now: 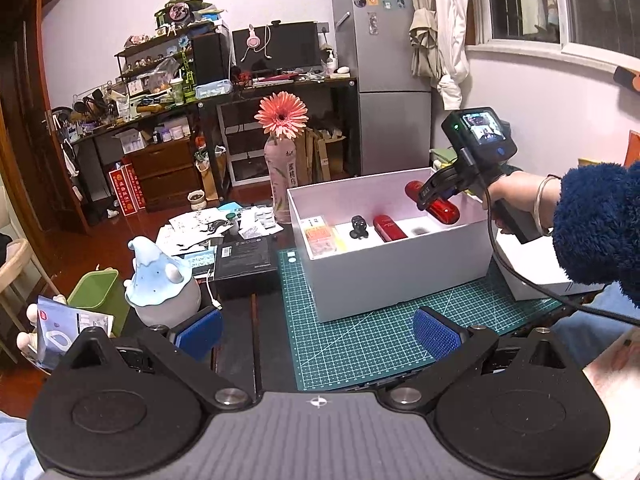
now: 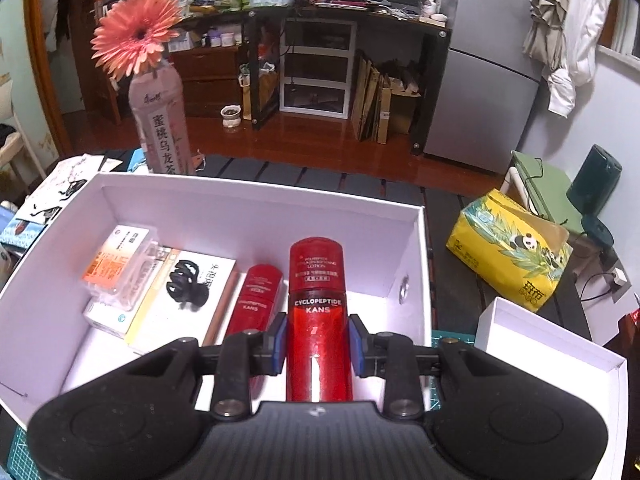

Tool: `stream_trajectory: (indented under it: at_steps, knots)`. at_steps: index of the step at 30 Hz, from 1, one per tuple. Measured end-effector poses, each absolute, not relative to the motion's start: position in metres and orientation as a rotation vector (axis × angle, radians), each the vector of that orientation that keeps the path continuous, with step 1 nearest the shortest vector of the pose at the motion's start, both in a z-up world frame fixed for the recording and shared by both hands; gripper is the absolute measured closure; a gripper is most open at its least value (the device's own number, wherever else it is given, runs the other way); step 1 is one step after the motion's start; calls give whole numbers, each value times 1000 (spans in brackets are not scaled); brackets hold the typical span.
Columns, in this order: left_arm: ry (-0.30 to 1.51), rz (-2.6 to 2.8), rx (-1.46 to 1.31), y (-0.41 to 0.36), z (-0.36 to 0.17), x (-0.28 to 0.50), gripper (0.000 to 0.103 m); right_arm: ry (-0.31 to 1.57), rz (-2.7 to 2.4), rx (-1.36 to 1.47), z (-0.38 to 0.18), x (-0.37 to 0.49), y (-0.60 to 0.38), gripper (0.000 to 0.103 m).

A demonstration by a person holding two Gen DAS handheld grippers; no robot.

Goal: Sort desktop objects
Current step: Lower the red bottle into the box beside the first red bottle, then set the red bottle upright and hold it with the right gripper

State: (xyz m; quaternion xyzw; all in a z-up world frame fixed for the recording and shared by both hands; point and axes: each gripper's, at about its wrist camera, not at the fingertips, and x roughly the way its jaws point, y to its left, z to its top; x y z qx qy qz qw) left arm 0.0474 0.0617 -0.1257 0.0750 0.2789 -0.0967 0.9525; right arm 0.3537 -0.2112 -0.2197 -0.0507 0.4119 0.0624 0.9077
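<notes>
Room inside the white box point(image 2: 224, 204) is getting tight on the left but there's a bare strip of floor to the right of the right claw point(image 2: 318, 344), running up to the right wall. That claw is closed snug on a tall red bottle point(image 2: 318, 320), blue pads point(image 2: 280, 344) pressed on both its sides, and the bottle hangs tilted over the box, cap pointing away toward the far wall. Just left of the claw a shorter red bottle point(image 2: 256, 300) lies on the box floor, then further left a black hair clip point(image 2: 185, 286) sitting on a white booklet point(image 2: 208, 280), and past that a stack of small medicine packs point(image 2: 116, 268) against the left wall. Outside the box, off to the claw's right, a white lid point(image 2: 560, 344) lies open side up, and beyond it a yellow tissue pack point(image 2: 508, 256). The left claw point(image 1: 318, 332) is spread wide, nothing between its fingers, hovering over the green cutting mat point(image 1: 360, 344) with the box's near wall straight ahead of it. Ahead and left of that claw, a black carton point(image 1: 244, 260) and a blue-hatted figure point(image 1: 160, 276) crowd the mat's edge; a bottle with a pink flower point(image 1: 282, 116) stands behind the box.
</notes>
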Motion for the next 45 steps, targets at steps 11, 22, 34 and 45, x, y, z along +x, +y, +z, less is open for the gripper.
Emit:
stream_trajectory:
  at_steps: [11,22,34,45]
  knots:
    - [553,-209,130,65,-123,44,0,930,112,-98,-226,367,-204,74]
    - [546,-228,94,71,-121,43,0,1001,93,-132,-238,379,-190,74]
    - [554,-254,43,81,-122,45,0,1077,43,-152,-249,398,-177,74]
    - [555,-268,23,85,-123,46,0,1170,13,-84,-253,419,-188,74]
